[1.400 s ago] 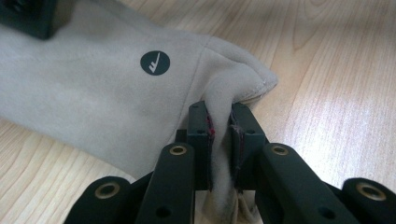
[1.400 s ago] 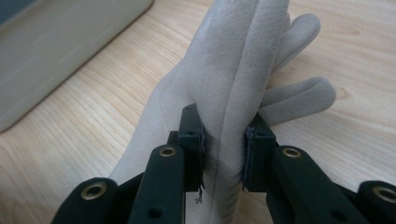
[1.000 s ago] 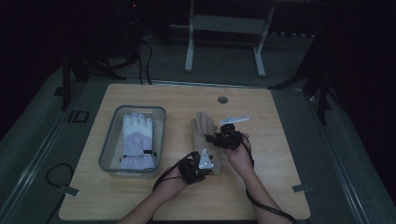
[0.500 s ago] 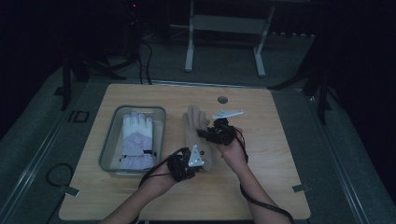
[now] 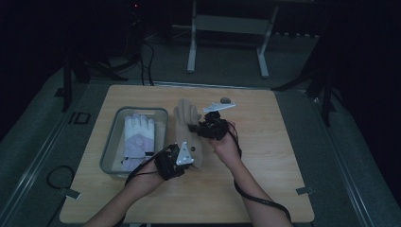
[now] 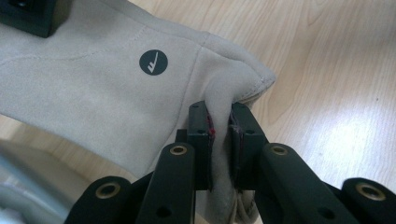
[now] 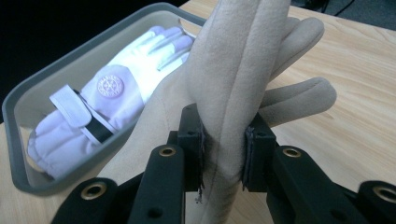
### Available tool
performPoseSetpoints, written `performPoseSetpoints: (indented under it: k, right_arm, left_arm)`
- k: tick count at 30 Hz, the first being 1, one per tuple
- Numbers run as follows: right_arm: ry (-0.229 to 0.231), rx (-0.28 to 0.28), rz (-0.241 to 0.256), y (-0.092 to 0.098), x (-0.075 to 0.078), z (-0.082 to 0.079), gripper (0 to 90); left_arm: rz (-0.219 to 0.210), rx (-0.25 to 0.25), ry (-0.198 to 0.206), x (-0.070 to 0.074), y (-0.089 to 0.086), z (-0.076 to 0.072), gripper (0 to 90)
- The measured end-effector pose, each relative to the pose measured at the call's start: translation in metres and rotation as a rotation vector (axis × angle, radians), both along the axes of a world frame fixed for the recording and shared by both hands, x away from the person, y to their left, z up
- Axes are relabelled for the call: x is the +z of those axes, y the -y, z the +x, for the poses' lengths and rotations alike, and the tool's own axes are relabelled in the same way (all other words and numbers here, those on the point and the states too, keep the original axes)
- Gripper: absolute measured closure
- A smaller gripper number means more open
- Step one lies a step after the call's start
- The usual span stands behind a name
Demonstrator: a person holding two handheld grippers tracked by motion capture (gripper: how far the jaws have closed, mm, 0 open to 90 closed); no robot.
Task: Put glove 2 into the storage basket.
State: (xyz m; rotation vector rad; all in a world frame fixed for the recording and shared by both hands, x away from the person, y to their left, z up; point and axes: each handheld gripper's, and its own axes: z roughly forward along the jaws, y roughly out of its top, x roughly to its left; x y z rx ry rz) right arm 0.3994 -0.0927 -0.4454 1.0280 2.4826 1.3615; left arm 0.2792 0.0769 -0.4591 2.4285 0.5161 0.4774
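two tools pinching a tan glove beside a grey bin

high view: a wooden desk [image 5: 283,156] fills the middle of the frame, with dark floor around it. a tan glove [image 5: 187,124] lies just left of the desk's centre, fingers pointing to the top of the frame. the left tool [image 5: 176,160] sits at the glove's lower end, the cuff, and the right tool [image 5: 201,126] meets the glove higher up, at its right edge near the fingers. a grey bin [image 5: 112,142] stands just left of the glove, at centre left of the frame, and a white glove [image 5: 136,138] lies inside it. two forearms come in from the bottom edge.

left gripper view: the left tool [image 6: 219,126] has its jaws pressed onto a fold of the tan glove [image 6: 93,88] at the cuff corner, cloth squeezed between them. a round dark logo [image 6: 153,62] shows on the cloth in the upper left. pale desk wood takes up the right side.

right gripper view: the right tool [image 7: 224,140] pinches a raised ridge of the tan glove [image 7: 243,56], which stands up through the centre of the frame. the glove's fingers spread toward the upper right. the grey bin [image 7: 46,84] sits in the left half, holding the white glove [image 7: 116,93], whose strap lies at the lower left.
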Motion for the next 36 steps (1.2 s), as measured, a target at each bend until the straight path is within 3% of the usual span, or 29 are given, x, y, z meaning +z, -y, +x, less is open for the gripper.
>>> performPoseSetpoints:
  k: [14, 22, 25, 36]
  right_arm:
    - [0.0, 0.055, 0.001, -0.053, 0.006, 0.003, 73.4]
    - [-0.015, 0.083, 0.013, -0.086, 0.003, 0.004, 73.4]
    - [-0.018, 0.108, 0.003, -0.107, 0.001, 0.005, 73.3]
    - [-0.036, 0.153, 0.01, -0.148, -0.001, 0.01, 73.3]
  left_arm:
    - [0.017, 0.04, -0.025, 0.014, -0.046, -0.004, 80.9]
    - [0.028, 0.078, -0.041, 0.015, -0.075, -0.008, 81.0]
    - [0.023, 0.106, -0.05, 0.013, -0.091, -0.01, 80.9]
    - [0.033, 0.161, -0.044, 0.015, -0.125, -0.017, 80.9]
